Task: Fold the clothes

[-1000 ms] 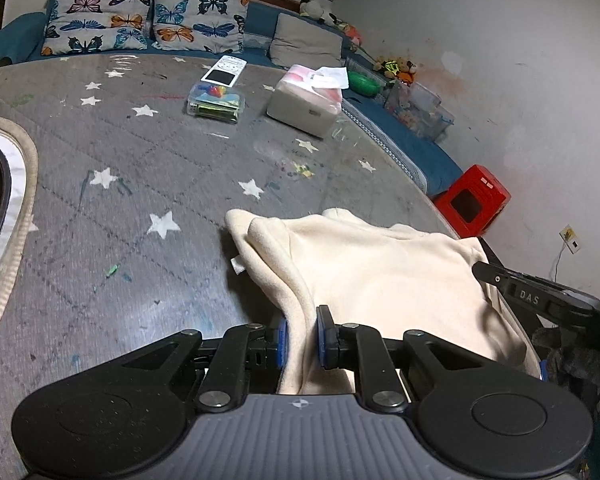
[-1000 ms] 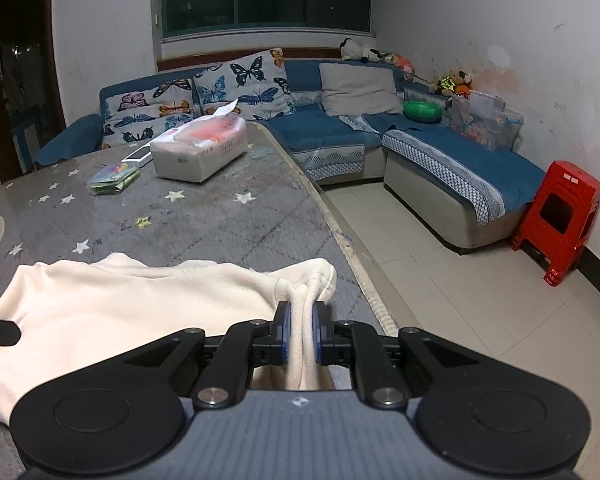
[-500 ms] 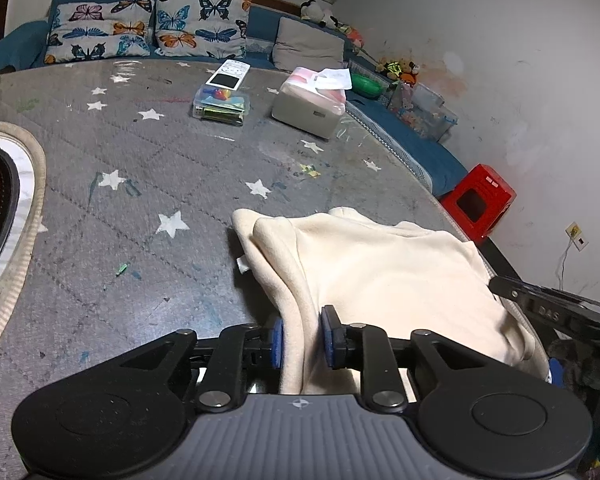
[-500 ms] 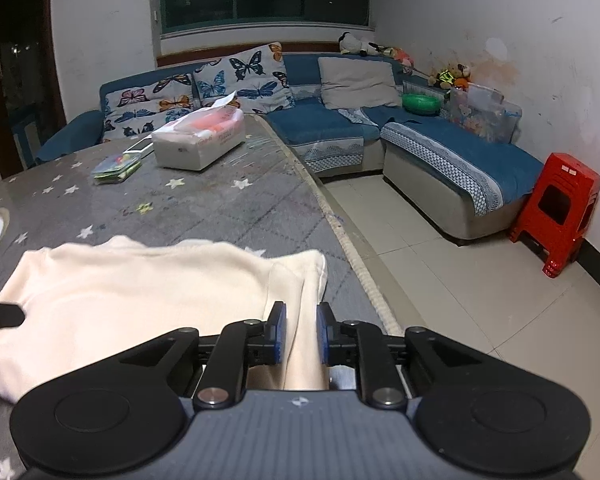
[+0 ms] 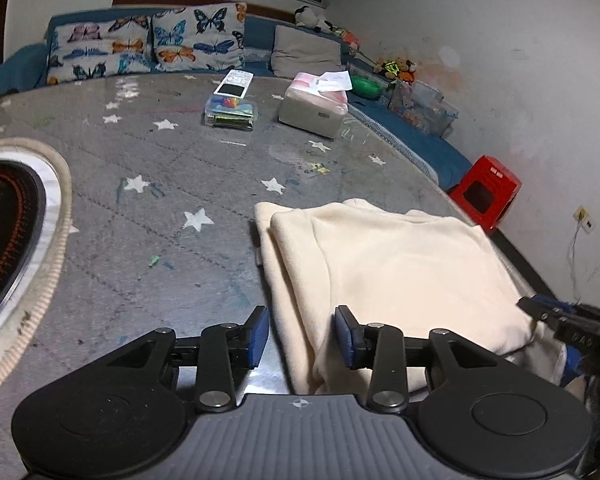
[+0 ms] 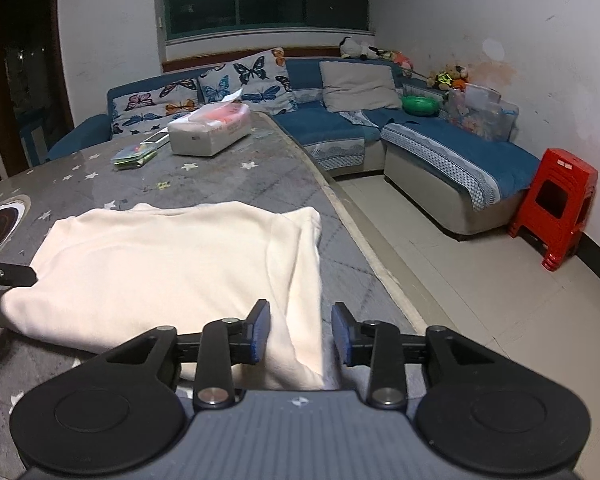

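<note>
The cream garment lies folded flat on the counter, near its right edge, likely just laid down. The left gripper and right gripper are opening, cloth edges between their jaws but unpinched, releasing the near corners.

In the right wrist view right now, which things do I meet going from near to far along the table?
Right tongs, opening with cloth between them → cream garment → colourful packet → tissue box → butterfly cushions on the sofa beyond the table's far edge.
</note>
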The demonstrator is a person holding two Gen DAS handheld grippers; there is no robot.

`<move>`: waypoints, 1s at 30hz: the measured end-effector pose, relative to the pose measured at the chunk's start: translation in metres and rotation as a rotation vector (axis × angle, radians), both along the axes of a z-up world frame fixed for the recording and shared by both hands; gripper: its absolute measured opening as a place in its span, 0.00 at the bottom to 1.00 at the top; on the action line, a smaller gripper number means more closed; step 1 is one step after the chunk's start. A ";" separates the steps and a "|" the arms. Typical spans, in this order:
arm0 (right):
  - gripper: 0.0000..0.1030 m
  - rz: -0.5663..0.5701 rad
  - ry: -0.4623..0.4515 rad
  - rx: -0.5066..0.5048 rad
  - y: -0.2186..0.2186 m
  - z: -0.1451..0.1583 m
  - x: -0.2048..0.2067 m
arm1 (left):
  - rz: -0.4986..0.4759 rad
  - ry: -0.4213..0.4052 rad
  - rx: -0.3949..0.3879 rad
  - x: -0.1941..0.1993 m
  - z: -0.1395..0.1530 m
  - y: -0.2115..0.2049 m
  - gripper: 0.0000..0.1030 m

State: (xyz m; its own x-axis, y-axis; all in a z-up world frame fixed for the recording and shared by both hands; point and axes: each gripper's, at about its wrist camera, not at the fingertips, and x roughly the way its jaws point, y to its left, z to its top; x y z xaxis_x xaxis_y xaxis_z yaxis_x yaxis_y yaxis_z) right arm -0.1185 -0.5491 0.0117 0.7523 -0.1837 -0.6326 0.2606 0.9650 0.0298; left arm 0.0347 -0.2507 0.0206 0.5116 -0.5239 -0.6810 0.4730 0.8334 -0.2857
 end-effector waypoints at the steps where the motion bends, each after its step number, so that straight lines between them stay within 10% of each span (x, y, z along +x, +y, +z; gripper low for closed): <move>1: 0.33 0.001 0.002 -0.002 0.000 0.001 -0.002 | -0.003 -0.009 0.009 -0.001 0.000 0.000 0.40; 12: 0.33 0.119 -0.050 -0.026 0.034 0.020 -0.002 | -0.119 -0.183 0.011 -0.038 0.030 -0.018 0.37; 30: 0.33 0.262 0.009 -0.015 0.065 0.015 0.007 | -0.288 -0.188 0.019 -0.056 0.007 -0.046 0.31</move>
